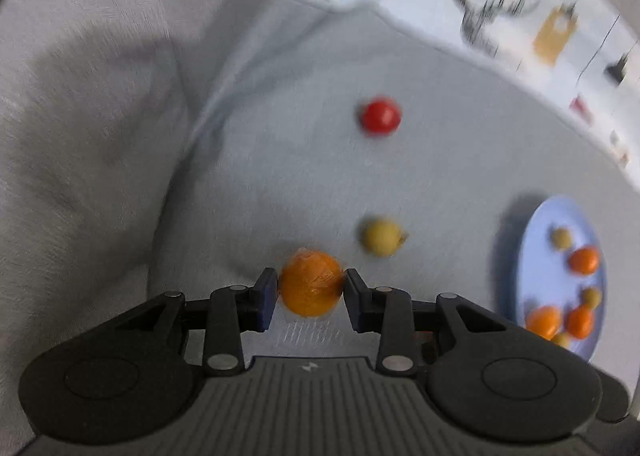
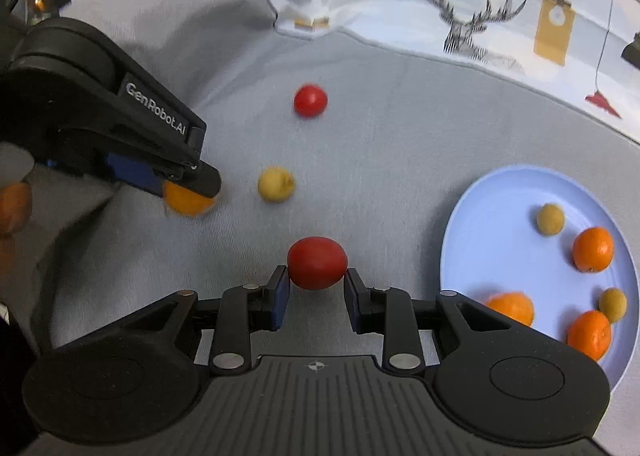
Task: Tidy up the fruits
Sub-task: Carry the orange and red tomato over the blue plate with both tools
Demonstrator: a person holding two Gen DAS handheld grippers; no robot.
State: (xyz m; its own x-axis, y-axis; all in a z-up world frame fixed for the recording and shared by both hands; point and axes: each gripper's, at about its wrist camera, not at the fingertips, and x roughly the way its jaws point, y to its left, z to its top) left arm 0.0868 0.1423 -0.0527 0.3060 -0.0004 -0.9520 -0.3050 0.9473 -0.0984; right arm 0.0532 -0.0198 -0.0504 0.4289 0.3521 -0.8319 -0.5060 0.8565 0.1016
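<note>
Left tool [image 1: 311,283], in its own view, pinches a round orange citrus fruit [image 1: 311,283] between both pads, above the grey cloth-covered counter [image 1: 460,160]. Ahead lie a yellow fruit [image 1: 381,237] and a red fruit [image 1: 380,117], well apart; a pale blue plate [image 1: 536,256] sits right. Right view: the right tool [image 2: 317,283] grips a red oval fruit [image 2: 317,262], that plate [image 2: 480,216] just right.
</note>
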